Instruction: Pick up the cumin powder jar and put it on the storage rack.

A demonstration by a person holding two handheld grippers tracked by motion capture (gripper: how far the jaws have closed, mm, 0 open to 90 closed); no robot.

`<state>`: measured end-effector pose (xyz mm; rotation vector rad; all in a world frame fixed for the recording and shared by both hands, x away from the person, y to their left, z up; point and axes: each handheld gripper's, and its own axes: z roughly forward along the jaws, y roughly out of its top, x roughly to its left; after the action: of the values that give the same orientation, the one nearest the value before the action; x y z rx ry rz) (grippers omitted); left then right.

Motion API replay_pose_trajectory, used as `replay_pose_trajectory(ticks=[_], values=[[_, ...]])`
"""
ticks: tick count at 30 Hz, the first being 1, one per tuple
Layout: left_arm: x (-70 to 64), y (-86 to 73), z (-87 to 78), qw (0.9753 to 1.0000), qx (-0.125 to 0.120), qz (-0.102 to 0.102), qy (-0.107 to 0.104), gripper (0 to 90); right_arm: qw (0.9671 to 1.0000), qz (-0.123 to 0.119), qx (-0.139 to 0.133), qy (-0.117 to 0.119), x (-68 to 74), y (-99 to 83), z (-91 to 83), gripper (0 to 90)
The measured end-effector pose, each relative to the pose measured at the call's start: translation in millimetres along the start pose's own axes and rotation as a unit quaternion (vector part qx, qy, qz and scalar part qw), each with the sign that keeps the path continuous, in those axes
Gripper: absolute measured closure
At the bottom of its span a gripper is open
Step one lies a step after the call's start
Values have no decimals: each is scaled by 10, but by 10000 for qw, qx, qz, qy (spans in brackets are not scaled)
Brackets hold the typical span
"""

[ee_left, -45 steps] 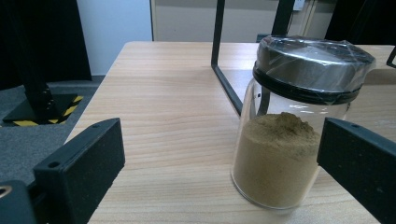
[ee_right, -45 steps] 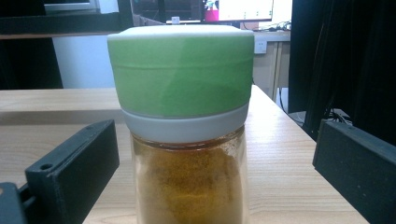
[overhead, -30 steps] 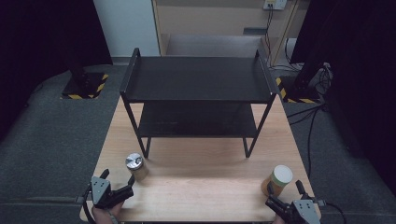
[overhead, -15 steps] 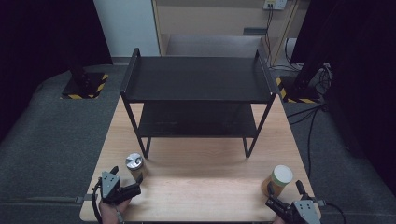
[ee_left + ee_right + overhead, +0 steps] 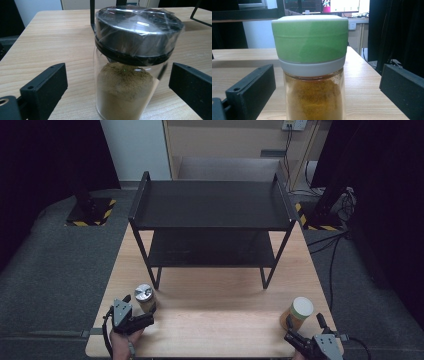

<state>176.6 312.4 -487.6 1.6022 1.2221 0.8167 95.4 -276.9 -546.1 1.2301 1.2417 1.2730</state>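
Tool (image 5: pixel 117 82) around upright spice jar (image 5: pixel 132 72)

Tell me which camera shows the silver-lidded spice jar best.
The left gripper view: the silver-lidded jar stands close up between the open jaws, its brownish powder and plastic-wrapped lid plain. The high view shows it small, from above, by the left gripper.

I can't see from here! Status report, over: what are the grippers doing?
Left gripper open around silver-lidded jar. Right gripper open around green-lidded jar. Both jars on table, nothing blocking.
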Motion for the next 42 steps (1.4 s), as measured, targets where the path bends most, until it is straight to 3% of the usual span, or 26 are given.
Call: replay_pose_trajectory(ticks=[20, 32, 42], values=[[-21, 68, 129, 9999, 78, 60, -29, 72, 10000, -8, -3, 22, -5, -1, 0, 7], [-39, 63, 128, 10000, 59, 32, 48, 173, 10000, -15, -11, 37, -11, -4, -5, 7], [-51, 39, 121, 9998, -17, 186, -5, 284, 10000, -24, -45, 23, -3, -16, -8, 7]])
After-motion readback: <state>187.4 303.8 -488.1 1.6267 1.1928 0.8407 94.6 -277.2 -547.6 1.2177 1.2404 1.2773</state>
